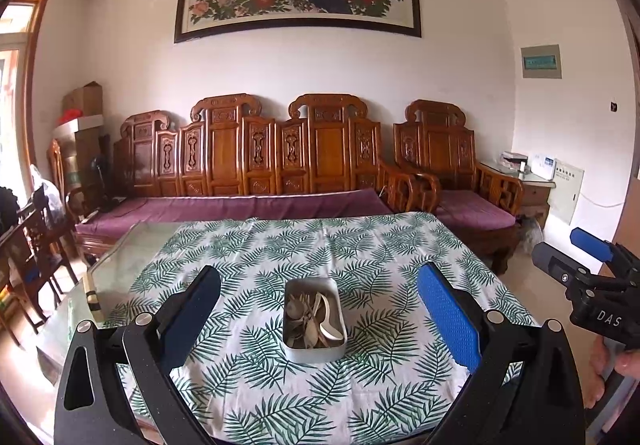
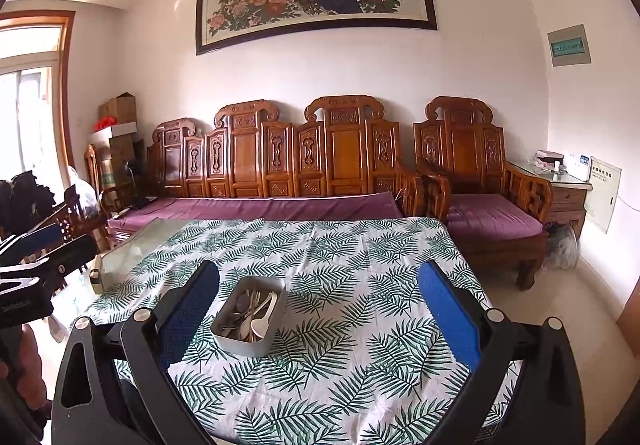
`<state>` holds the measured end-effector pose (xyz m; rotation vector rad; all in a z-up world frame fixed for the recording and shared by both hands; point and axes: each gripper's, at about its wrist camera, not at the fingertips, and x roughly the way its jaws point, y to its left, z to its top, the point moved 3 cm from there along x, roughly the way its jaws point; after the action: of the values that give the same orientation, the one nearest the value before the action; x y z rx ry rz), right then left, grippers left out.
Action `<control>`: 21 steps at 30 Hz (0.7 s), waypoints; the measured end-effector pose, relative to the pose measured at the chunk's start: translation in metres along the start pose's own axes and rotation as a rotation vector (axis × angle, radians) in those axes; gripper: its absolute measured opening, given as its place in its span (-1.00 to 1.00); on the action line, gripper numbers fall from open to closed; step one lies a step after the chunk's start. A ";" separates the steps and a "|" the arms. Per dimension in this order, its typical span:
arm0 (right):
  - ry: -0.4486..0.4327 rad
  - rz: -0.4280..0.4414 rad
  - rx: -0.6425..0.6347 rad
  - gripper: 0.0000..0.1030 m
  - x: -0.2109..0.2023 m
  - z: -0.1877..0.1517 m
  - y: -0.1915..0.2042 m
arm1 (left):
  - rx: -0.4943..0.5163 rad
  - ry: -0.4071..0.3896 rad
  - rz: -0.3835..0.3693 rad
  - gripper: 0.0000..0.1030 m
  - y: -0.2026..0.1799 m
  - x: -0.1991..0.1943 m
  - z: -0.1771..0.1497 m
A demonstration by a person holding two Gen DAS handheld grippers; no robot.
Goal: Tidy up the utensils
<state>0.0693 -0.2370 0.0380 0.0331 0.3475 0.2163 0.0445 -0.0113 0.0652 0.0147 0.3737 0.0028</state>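
A grey rectangular metal box (image 1: pixel 298 355) stands on the leaf-print tablecloth (image 1: pixel 360 245). It holds a pile of spoons (image 1: pixel 316 315), some metal and some white. My left gripper (image 1: pixel 318 293) is open and empty, held above the table's near edge with the box between its fingers further ahead. In the right wrist view the box (image 2: pixel 240 345) and its spoons (image 2: pixel 252 311) lie ahead left. My right gripper (image 2: pixel 318 293) is open and empty, and also shows at the right edge of the left wrist view (image 1: pixel 560 253).
Bare glass tabletop (image 1: pixel 120 261) shows left of the cloth, with a small block (image 1: pixel 94 299) on it. A carved wooden sofa (image 1: pixel 256 165) with purple cushions stands behind the table. Wooden chairs (image 1: pixel 36 237) stand at the left. An armchair (image 2: pixel 480 185) stands at the right.
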 end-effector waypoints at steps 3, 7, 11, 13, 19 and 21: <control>0.001 -0.002 0.001 0.95 0.001 0.000 0.000 | -0.001 0.000 0.000 0.85 0.000 0.000 0.000; 0.003 -0.002 0.003 0.95 0.001 -0.002 -0.001 | -0.004 -0.002 0.000 0.85 -0.001 0.000 0.000; 0.003 -0.003 0.005 0.95 0.001 -0.002 -0.001 | -0.003 0.000 0.001 0.85 -0.002 0.001 -0.001; 0.003 -0.003 0.003 0.95 0.001 -0.002 -0.001 | -0.004 0.001 0.001 0.85 -0.001 0.001 -0.001; 0.004 -0.004 0.003 0.95 0.001 -0.002 -0.001 | -0.004 0.000 0.001 0.85 -0.001 0.002 -0.001; 0.005 -0.004 0.004 0.95 0.002 -0.002 -0.001 | -0.003 0.001 0.000 0.85 -0.001 0.002 -0.001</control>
<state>0.0701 -0.2373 0.0351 0.0361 0.3527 0.2122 0.0455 -0.0125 0.0635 0.0115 0.3743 0.0034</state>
